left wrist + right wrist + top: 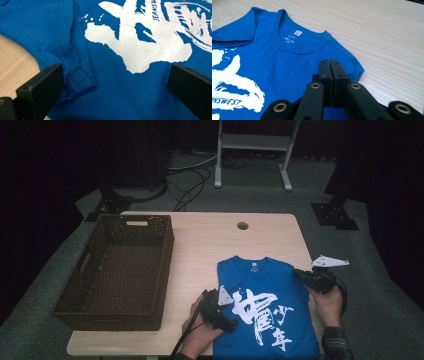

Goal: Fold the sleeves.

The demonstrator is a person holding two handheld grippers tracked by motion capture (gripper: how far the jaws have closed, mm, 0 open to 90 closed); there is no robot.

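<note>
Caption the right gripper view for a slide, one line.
Right hand-held gripper, jaws shut, over the shoulder of a blue T-shirt lying flat on a wooden table.

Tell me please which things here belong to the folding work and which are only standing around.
Belong to the work:
- blue T-shirt with white print, lying on the wooden table
- left gripper, jaws open over the shirt's folded sleeve
- right gripper, jaws shut at the shirt's shoulder
- wicker basket, possibly where the shirt goes

Only standing around:
- white metal frame on the floor
- black cables
</note>
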